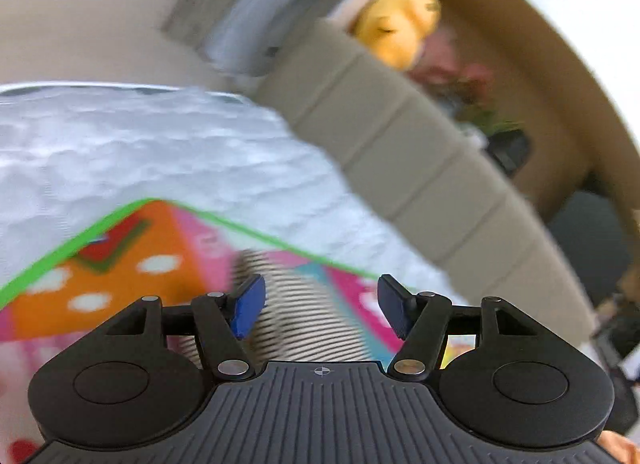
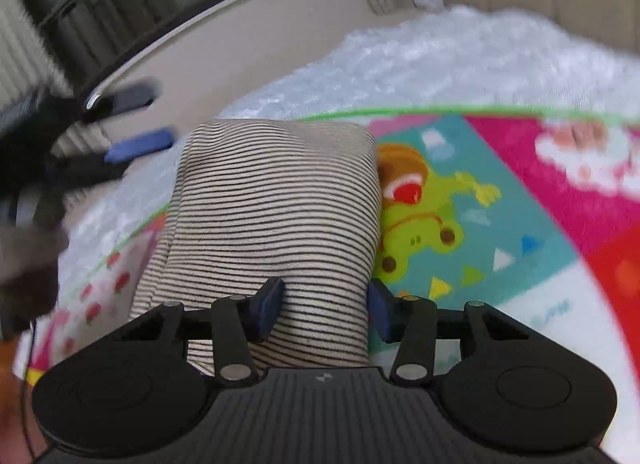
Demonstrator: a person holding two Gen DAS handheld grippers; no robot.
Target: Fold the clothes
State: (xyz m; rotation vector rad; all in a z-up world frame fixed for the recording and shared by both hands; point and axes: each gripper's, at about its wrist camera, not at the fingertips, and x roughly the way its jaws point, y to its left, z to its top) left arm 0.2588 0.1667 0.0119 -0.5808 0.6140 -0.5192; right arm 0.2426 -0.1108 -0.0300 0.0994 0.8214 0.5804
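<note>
My left tongs hang with the blue pads apart, holding nothing, above the blurred far end of a striped garment. That garment, a soft cream knit with thin black stripes, lies as a neat narrow rectangle on a bright cartoon play mat near the mat's green-trimmed far edge; a fluffy white rug lies beyond. My right tongs straddle its near end, pads spread, not pinching. It looks mostly folded; perhaps one last fold remains.
</note>
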